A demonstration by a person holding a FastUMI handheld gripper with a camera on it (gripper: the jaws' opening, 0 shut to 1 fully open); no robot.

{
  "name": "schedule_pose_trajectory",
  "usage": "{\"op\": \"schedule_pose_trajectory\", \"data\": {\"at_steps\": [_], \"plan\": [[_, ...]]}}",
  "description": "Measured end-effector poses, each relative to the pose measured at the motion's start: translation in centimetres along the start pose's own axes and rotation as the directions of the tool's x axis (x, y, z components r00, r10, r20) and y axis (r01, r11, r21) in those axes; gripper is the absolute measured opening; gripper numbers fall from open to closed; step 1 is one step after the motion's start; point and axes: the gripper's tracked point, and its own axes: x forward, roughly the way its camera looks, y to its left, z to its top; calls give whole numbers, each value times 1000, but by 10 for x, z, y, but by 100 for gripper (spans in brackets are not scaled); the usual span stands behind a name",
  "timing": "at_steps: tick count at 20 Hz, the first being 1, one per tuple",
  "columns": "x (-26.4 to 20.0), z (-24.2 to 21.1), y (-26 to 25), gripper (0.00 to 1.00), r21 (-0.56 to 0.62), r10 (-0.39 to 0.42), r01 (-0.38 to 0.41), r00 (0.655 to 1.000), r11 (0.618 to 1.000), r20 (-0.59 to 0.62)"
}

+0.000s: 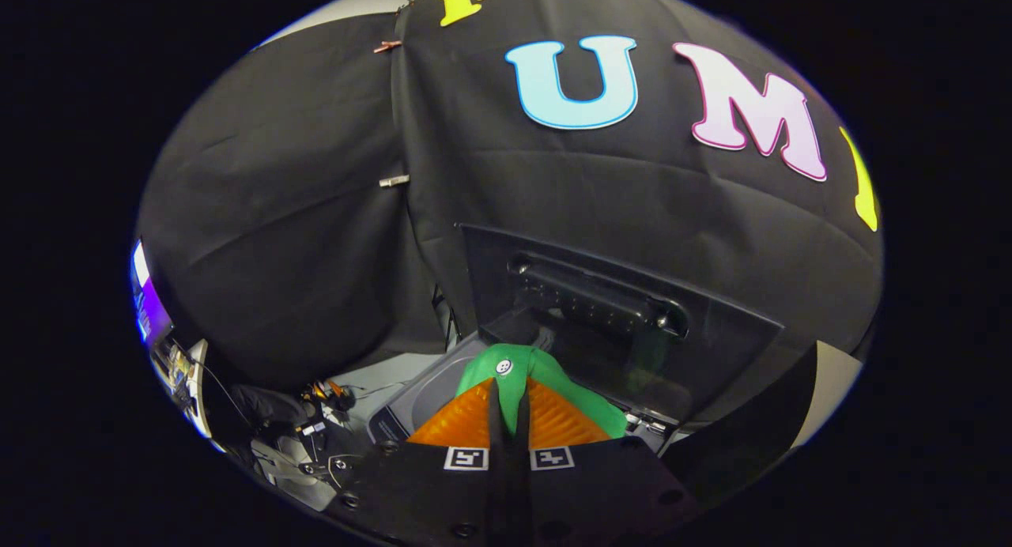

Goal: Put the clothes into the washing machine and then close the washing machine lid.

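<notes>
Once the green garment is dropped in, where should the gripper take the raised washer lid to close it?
Probably by the long handle bar on the lid, from the front and above: the lid stands open behind the green garment, which the gripper pinches, and the bar protrudes.

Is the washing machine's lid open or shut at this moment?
Open. The dark glass lid stands raised behind the tub, beyond the green garment pinched in the gripper.

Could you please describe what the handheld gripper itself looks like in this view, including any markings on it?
The gripper has a broad, dark, matte body with round screw heads along its edge. Two small square black-and-white coded markers sit side by side at the base of the fingers. The two fingers are wedge-shaped with finely ribbed faces, tapering to points close together.
</notes>
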Motion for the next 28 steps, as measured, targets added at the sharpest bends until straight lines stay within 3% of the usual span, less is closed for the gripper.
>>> {"op": "schedule_pose_trajectory", "data": {"at_steps": [2,5,10,13,16,19,24,28], "plan": [[3,-8,-5,5,-12,-14,14,1000,1000,-25],[4,-11,-1,8,67,22,-18,998,998,-54],[-2,8,-11,88,128,2,-3,1000,992,9],[-1,8,-12,84,125,-1,0,1000,992,5],[-10,24,-5,92,103,20,-26,998,994,62],[-19,48,-1,93,72,33,-46,984,996,173],[-35,83,-22,97,83,-37,10,939,997,341],[-34,93,-51,97,143,-129,80,917,986,378]]}}
